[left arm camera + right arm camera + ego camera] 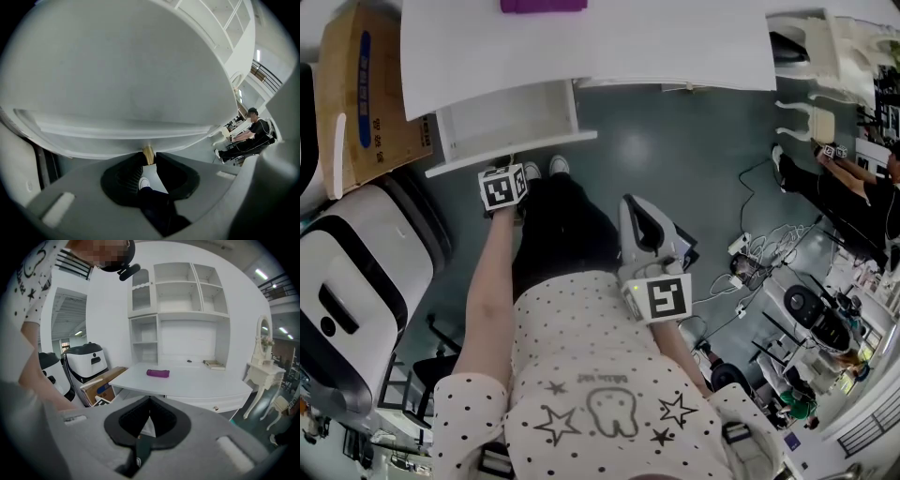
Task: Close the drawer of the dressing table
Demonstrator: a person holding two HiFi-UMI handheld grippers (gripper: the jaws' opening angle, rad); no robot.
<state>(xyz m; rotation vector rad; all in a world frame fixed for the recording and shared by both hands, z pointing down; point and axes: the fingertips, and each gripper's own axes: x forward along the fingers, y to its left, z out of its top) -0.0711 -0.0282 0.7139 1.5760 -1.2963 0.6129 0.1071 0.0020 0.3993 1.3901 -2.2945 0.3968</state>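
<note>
The white dressing table (628,47) spans the top of the head view, and its drawer (534,147) stands pulled out at the left, empty inside. My left gripper (505,174) is at the drawer's front. In the left gripper view the drawer front (122,93) fills the frame, and the black pads (126,171) close from both sides on its small brass knob (148,154). My right gripper (631,202) hangs in front of the person's body, away from the table. Its jaws meet at the tips (150,402), shut on nothing.
A purple object (157,373) lies on the tabletop (197,383), below white shelves (187,301). A cardboard box (366,94) and a white machine (356,281) stand left of the drawer. Cables (759,253) and a seated person (844,187) are at the right.
</note>
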